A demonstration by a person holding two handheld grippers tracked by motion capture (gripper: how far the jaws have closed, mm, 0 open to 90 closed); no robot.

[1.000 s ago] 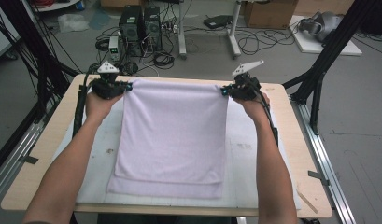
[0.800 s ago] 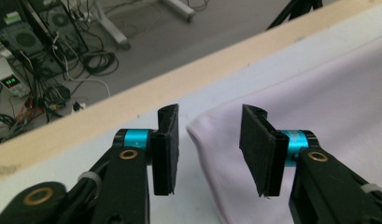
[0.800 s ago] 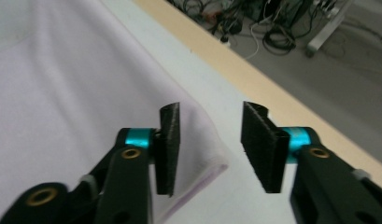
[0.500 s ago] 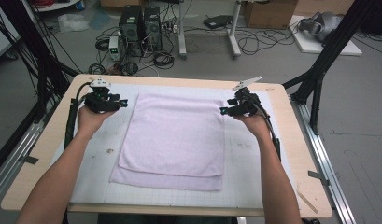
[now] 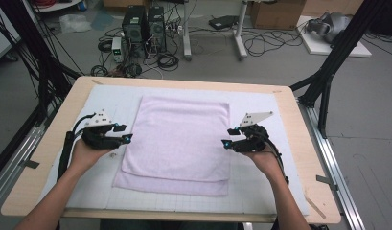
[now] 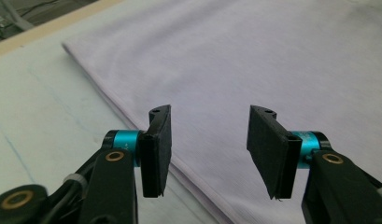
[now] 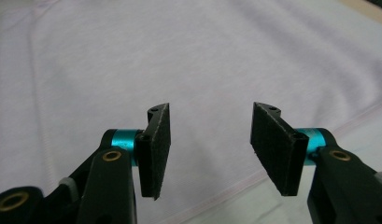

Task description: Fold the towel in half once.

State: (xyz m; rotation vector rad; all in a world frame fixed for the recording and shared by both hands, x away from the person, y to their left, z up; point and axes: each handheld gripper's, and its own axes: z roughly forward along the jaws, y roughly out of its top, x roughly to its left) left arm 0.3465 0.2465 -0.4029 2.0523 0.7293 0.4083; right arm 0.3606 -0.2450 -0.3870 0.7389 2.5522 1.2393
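I hold my left gripper [image 5: 128, 139] at the left edge of the lilac towel [image 5: 179, 139] and my right gripper [image 5: 225, 143] at its right edge, both about halfway down the cloth, because that is where a fold across the middle would need to be picked up. The towel lies flat in the centre of the white mat [image 5: 260, 110], already doubled: an upper layer stops short of the near hem, so a strip of the lower layer shows along the side closest to me.

Both sets of jaws stand wide apart with nothing between them. In the left gripper view the towel's hemmed edge [image 6: 132, 116] runs diagonally under the gap, one black pad [image 6: 157, 149] over the mat side and the other over the cloth, so closing there should catch the border. In the right gripper view the hem [image 7: 254, 179] passes just below the pads [image 7: 277, 149], which hang over the fabric itself.

I judge the next move calls for dropping both tools evenly, since an uneven pinch would skew the next fold
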